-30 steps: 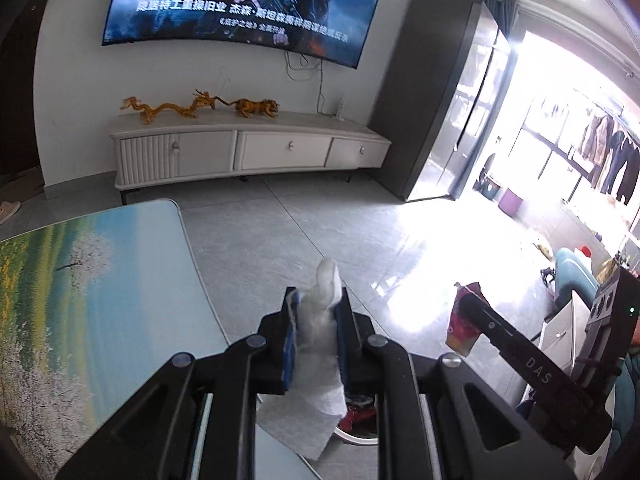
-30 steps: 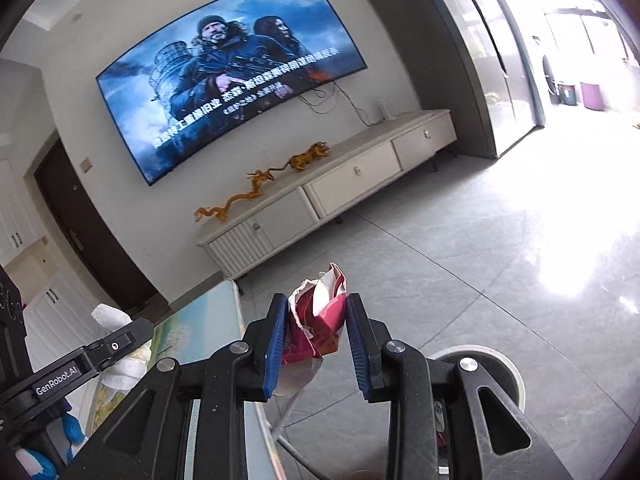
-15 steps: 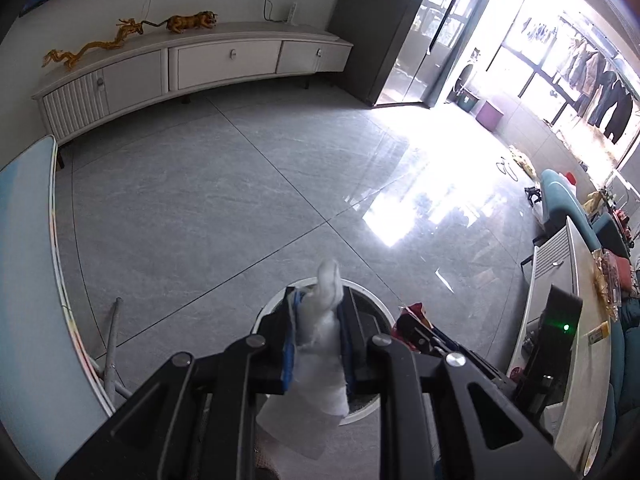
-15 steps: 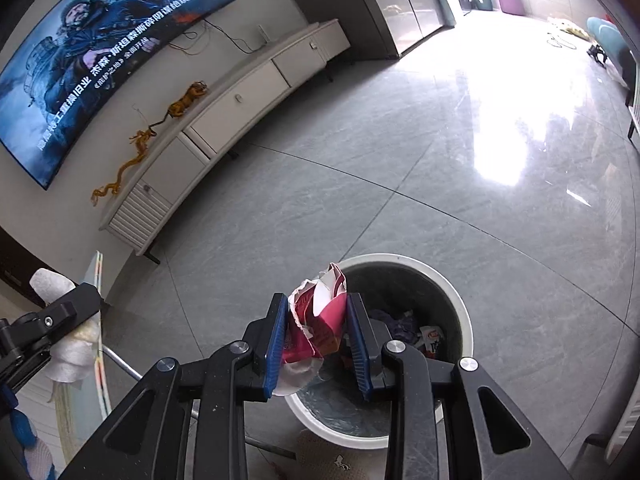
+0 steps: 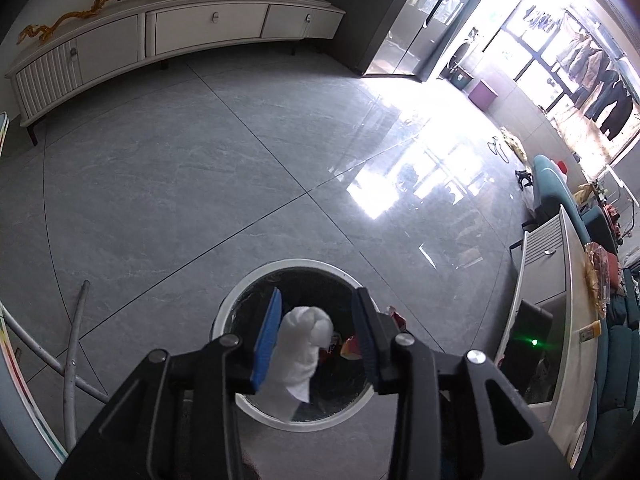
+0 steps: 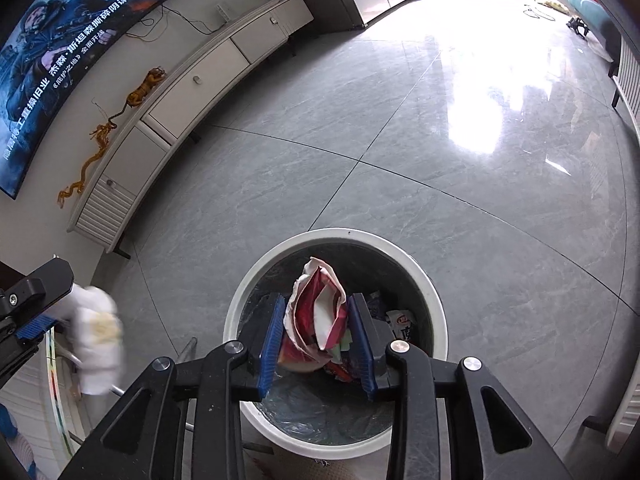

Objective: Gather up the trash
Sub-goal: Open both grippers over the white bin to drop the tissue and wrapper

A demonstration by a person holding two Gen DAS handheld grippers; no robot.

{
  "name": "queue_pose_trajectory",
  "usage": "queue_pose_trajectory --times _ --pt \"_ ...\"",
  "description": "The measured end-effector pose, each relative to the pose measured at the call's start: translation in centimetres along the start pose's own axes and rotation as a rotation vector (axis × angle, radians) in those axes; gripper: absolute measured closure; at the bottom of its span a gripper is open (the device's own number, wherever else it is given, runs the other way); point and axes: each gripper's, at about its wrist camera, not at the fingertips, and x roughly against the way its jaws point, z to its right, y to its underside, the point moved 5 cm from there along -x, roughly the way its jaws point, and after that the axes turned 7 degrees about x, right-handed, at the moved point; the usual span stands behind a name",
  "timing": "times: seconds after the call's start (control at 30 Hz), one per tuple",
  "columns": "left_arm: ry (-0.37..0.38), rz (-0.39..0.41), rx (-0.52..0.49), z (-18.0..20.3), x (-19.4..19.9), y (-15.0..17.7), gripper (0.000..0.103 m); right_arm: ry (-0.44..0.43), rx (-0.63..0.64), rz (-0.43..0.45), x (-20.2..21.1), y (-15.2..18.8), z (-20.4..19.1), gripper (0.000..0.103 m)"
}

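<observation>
Hovering over the bin, both claws are opening, left freeing tissue, right loosening on wrapper; next, drop both.

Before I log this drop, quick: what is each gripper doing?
Left gripper: fingers opening, white tissue wad between them, over the bin.
Right gripper: fingers opening, red-and-white wrapper between them, over the bin.

Blurred tissue wad; bin bottom hidden.
</observation>
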Motion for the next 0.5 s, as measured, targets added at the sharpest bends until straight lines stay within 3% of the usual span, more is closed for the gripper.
queue_pose_trajectory --times 0.23,0.5 --pt "0.01 -0.01 -0.004 0.3 0.1 0.3 0.06 0.019 -0.014 -0.001 0.1 -0.1 0.7 0.064" --pt "-0.008 0.039 -0.003 -0.2 2.6 0.6 0.054 0.013 -0.001 0.02 1.4 -0.4 -0.3 0.062"
